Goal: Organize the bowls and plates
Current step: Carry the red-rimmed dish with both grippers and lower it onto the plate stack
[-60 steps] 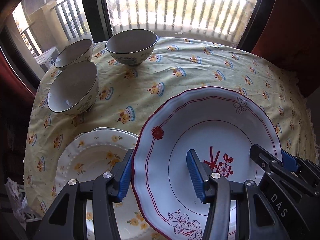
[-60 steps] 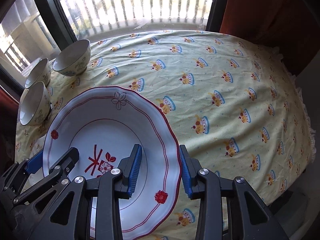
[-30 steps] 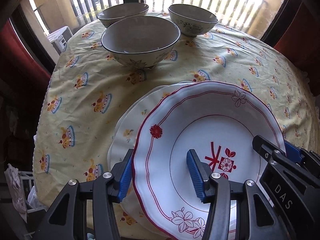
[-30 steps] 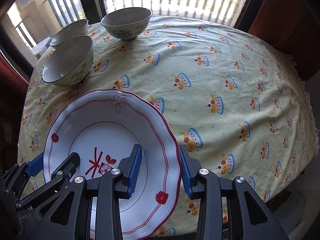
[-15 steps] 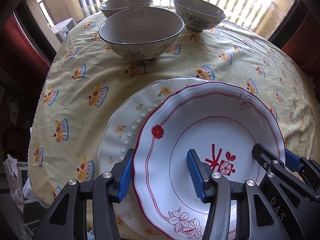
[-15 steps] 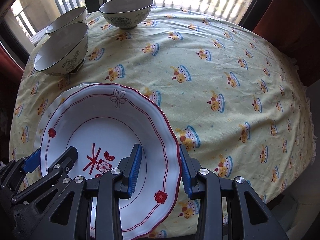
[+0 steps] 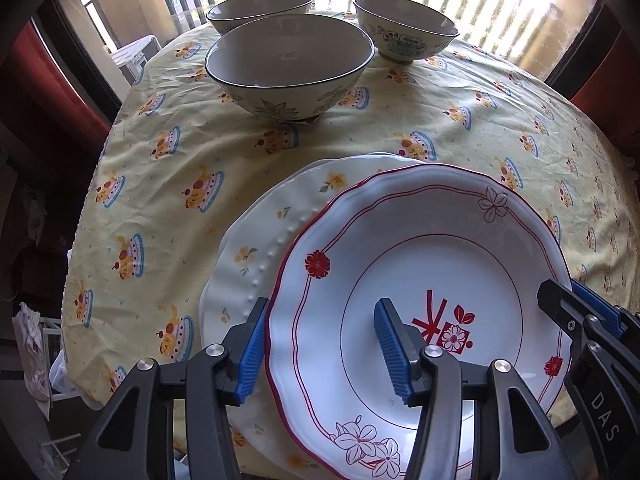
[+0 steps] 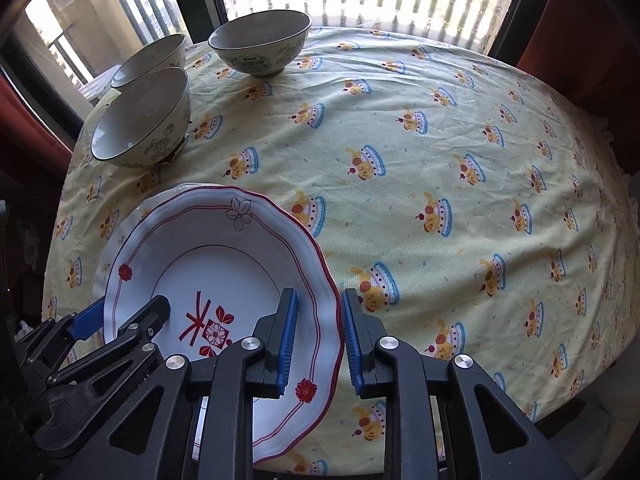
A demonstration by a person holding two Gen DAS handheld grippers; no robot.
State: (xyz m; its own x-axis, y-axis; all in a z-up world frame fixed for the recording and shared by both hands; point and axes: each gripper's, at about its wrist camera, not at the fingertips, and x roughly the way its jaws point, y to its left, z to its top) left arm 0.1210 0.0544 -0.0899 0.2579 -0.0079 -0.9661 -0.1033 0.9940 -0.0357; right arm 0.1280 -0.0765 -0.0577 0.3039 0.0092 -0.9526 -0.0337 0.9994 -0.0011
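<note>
Pointing steeply down, right hand-held gripper closing on plate

Three grey-rimmed floral ceramic bowls, one red-trimmed scalloped white plate, at least one cream yellow-flowered plate underneath, possibly two, two black blue-padded grippers.

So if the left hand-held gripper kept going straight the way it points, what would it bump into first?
Probably the red-rimmed plate, whose rim already sits between the left hand-held gripper's fingers, with the yellow-flowered plate just beneath; depth is uncertain.
</note>
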